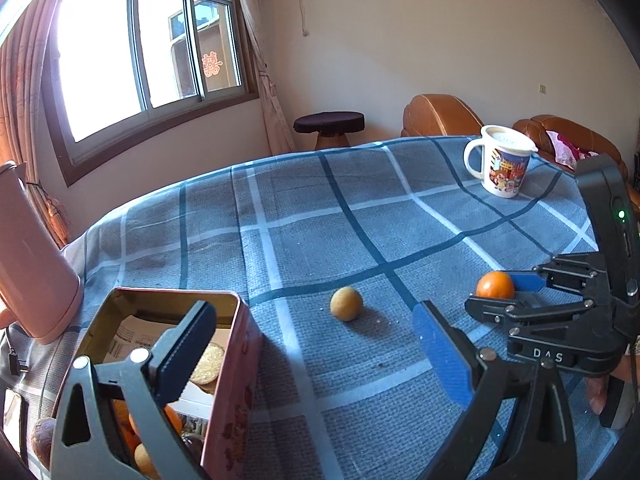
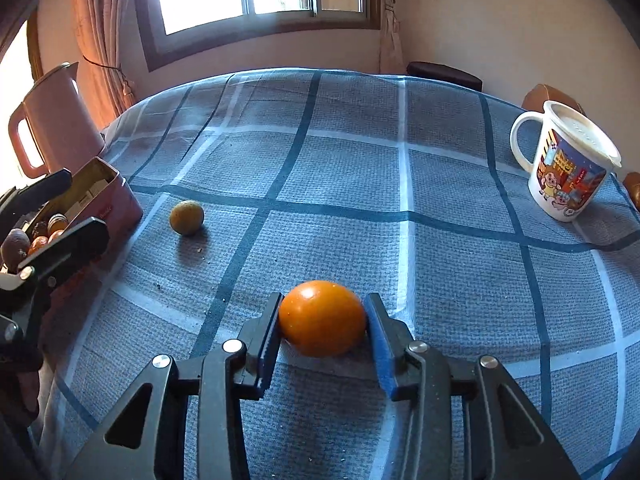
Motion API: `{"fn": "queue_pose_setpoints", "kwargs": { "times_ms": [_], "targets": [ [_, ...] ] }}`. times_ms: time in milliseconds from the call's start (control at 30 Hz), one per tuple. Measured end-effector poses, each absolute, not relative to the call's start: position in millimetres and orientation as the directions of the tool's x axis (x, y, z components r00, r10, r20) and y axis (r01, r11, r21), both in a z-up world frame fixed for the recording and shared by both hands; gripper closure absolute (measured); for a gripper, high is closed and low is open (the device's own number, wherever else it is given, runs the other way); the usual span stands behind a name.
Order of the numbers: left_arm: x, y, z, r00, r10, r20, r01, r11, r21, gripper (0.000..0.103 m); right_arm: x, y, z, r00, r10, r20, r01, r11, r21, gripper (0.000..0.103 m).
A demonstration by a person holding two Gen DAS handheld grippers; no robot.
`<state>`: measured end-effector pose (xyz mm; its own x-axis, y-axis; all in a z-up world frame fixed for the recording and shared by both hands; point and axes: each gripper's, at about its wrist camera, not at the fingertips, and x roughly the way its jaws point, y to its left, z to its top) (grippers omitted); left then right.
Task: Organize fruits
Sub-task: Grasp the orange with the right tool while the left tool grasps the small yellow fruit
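Note:
An orange fruit [image 2: 322,318] lies on the blue checked tablecloth [image 2: 360,184], and my right gripper [image 2: 323,314] is shut on it, a pad touching each side. From the left wrist view the same orange fruit [image 1: 495,285] sits between the right gripper's [image 1: 509,294] fingers. A yellowish round fruit [image 1: 346,309] lies loose on the cloth, just right of a red tin box [image 1: 234,360]. The tin holds several orange fruits, biscuits and paper. My left gripper [image 1: 316,320] is open wide, its left finger over the tin and nothing between the pads.
A white cartoon mug [image 2: 568,172] stands at the far right of the table. A pink kettle [image 1: 28,260] stands at the left behind the tin. A dark round fruit [image 1: 42,440] lies left of the tin. Armchairs [image 1: 440,114] and a stool [image 1: 329,124] stand beyond the table.

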<state>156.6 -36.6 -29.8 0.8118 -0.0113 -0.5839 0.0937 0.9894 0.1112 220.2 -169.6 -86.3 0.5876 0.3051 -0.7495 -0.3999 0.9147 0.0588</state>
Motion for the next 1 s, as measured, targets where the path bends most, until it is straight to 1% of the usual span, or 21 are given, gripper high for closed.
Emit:
{"fn": "queue_pose_setpoints", "kwargs": {
  "times_ms": [133,167,233,300,333,433,467,500,533,633,667,767,800,833,867,933,1000],
  "targets": [
    [163,-44,-34,0.8,-0.018,-0.6,0.115,0.986,0.124,0.005,213,-172,-80,0.625,0.3,-0.721,-0.392,0.919,0.043,0.061],
    [165,-45,-36,0.795,-0.018,-0.606,0.118,0.985,0.125,0.007,212,-174,-78,0.636,0.299,-0.712,-0.384,0.922,0.045,0.061],
    [171,-48,-39,0.78,-0.027,-0.625,0.129,0.984,0.119,0.014,210,-180,-74,0.652,0.307,-0.694,-0.371,0.927,0.061,0.061],
    [178,-51,-42,0.764,-0.037,-0.644,0.142,0.984,0.112,0.016,209,-184,-72,0.664,0.311,-0.68,-0.36,0.93,0.075,0.061],
    [183,-53,-43,0.755,-0.043,-0.654,0.15,0.983,0.109,0.02,208,-186,-70,0.667,0.315,-0.675,-0.358,0.93,0.08,0.061],
    [197,-57,-48,0.739,-0.042,-0.672,0.158,0.981,0.112,0.023,207,-189,-68,0.677,0.314,-0.665,-0.352,0.932,0.082,0.061],
    [201,-58,-50,0.734,-0.041,-0.678,0.16,0.98,0.115,0.026,206,-189,-67,0.681,0.315,-0.661,-0.352,0.932,0.081,0.061],
    [205,-59,-53,0.723,-0.033,-0.69,0.163,0.979,0.124,0.033,205,-191,-66,0.685,0.317,-0.656,-0.352,0.932,0.083,0.061],
    [210,-60,-56,0.71,-0.023,-0.704,0.164,0.978,0.133,0.038,205,-189,-66,0.69,0.317,-0.651,-0.349,0.933,0.085,0.061],
    [221,-58,-65,0.68,-0.009,-0.733,0.154,0.979,0.131,0.042,205,-190,-65,0.688,0.33,-0.646,-0.355,0.93,0.097,0.06],
    [223,-58,-65,0.683,-0.012,-0.73,0.159,0.978,0.133,0.043,206,-189,-65,0.685,0.331,-0.649,-0.358,0.929,0.096,0.06],
    [229,-61,-67,0.673,-0.02,-0.74,0.173,0.976,0.131,0.043,207,-187,-66,0.681,0.324,-0.656,-0.358,0.93,0.087,0.06],
    [230,-62,-70,0.661,-0.027,-0.75,0.183,0.975,0.127,0.046,207,-187,-66,0.681,0.322,-0.657,-0.357,0.93,0.085,0.06],
    [231,-63,-71,0.652,-0.037,-0.757,0.191,0.974,0.118,0.051,207,-187,-67,0.682,0.318,-0.658,-0.354,0.932,0.084,0.06],
    [230,-63,-70,0.653,-0.042,-0.757,0.193,0.975,0.112,0.054,207,-187,-66,0.681,0.318,-0.659,-0.352,0.932,0.085,0.06],
    [226,-69,-69,0.663,-0.057,-0.746,0.224,0.967,0.125,0.055,208,-188,-66,0.684,0.318,-0.657,-0.348,0.933,0.089,0.06],
    [228,-71,-72,0.641,-0.071,-0.764,0.238,0.965,0.109,0.053,208,-190,-66,0.689,0.309,-0.656,-0.336,0.938,0.088,0.06]
  ]
}}
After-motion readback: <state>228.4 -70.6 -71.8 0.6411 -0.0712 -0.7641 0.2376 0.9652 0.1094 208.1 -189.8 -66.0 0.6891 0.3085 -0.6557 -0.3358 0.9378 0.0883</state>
